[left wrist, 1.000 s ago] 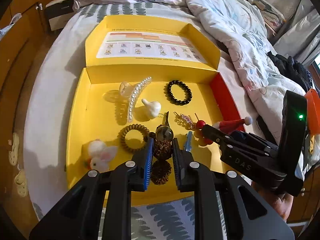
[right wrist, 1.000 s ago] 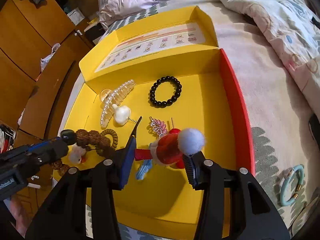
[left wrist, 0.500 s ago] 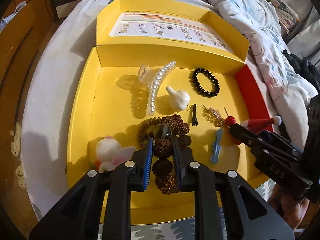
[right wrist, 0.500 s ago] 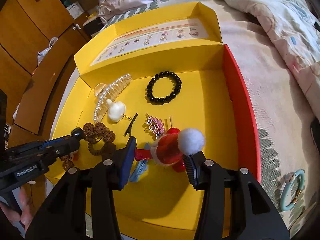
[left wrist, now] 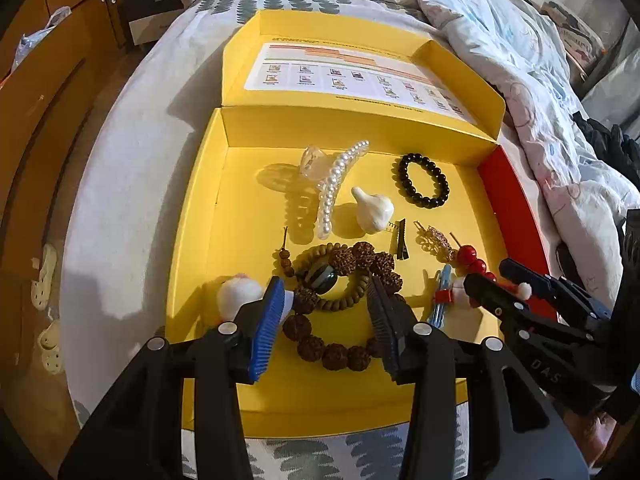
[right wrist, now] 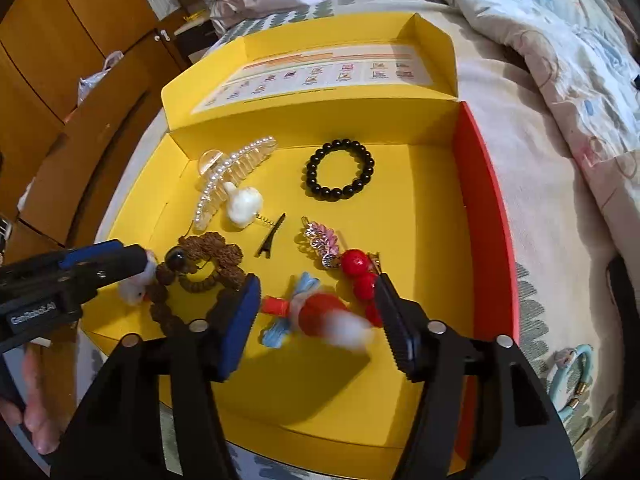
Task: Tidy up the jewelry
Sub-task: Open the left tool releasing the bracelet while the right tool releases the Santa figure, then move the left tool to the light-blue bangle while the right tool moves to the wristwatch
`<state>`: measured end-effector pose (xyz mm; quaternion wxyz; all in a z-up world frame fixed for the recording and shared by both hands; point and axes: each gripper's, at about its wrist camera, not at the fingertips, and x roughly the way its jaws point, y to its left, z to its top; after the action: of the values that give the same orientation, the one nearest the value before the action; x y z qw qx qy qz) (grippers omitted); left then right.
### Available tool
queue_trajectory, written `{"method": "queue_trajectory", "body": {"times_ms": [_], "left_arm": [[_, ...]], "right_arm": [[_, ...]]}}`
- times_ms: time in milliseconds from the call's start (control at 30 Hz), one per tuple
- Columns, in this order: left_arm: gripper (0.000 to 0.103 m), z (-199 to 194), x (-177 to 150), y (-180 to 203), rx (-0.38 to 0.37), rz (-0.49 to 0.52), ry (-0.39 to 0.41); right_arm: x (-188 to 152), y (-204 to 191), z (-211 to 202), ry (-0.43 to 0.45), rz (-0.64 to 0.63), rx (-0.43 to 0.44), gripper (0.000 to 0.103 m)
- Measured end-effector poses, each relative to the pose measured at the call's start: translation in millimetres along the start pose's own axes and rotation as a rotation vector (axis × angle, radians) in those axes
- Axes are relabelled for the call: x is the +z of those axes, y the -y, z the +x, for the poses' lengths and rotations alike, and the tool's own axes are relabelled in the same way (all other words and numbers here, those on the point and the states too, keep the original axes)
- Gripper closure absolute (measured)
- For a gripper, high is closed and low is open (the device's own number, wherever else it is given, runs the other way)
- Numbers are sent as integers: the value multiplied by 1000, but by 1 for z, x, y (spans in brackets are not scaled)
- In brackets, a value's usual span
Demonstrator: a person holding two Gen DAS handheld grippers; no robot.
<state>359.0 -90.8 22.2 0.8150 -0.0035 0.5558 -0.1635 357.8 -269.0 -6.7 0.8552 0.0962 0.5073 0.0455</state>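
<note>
Left gripper [left wrist: 326, 304]: jaws have just been opening, now spread, pads clear of the brown seed-bead mala [left wrist: 344, 276], which lies loose on the box floor between them. Right gripper [right wrist: 318, 312]: jaws have just been opening too, released; the red Santa-hat clip [right wrist: 324, 316] sits blurred between the pads, untouched by either.

Yellow box [left wrist: 200, 216], one red side wall on the right, lid folded back at the far end, stands on a bed [left wrist: 132, 168]. Inside, near left: white fluffy clip [left wrist: 238, 298], the mala draped over a brown spiral hair tie [left wrist: 354, 294], with a dark glassy bead [left wrist: 322, 274] on it. Near right: the Santa-hat clip over a light-blue clip [right wrist: 280, 330], with a red-ball clip [right wrist: 354, 264] just right of them. Middle: white garlic-shaped charm [left wrist: 374, 210] on a spring, beside a dark alligator clip [left wrist: 400, 238]; pink rhinestone clip [right wrist: 320, 240]. Far: pearl claw clip [left wrist: 336, 186] on the left, black bead bracelet [left wrist: 424, 180] right of it.

Outside the box, right on the bed: teal bangle [right wrist: 570, 380].

Lid has a printed chart [left wrist: 352, 74], text too small to read. Right tool reads "DAS"; left tool's label is roughly "GenRobot.AI".
</note>
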Motion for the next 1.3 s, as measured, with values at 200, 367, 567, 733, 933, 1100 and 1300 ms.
{"method": "queue_trajectory", "body": {"times_ms": [200,367,567,733,933,1100,1300], "left_arm": [[54,-11,-2,-2,-7,-10,19],[51,-25,-6,-2,-16,-17,46],[48,-41,-18,7,-4,-4,85],[39,-56,-37,16,-4,35,118],[35,-67,-59,5,33,28,155],[35,-69,-85,10,6,35,151],[34,-74,-119,44,-36,73,142]], "right_arm": [[2,5,-35,94,8,31,40],[-3,17,-84,226,-3,-15,31],[-28,61,-138,309,43,-94,23],[-67,114,-166,281,129,-201,22],[-121,164,-180,164,251,-229,21],[-162,161,-175,70,276,-297,21],[-198,141,-169,10,253,-371,21]]}}
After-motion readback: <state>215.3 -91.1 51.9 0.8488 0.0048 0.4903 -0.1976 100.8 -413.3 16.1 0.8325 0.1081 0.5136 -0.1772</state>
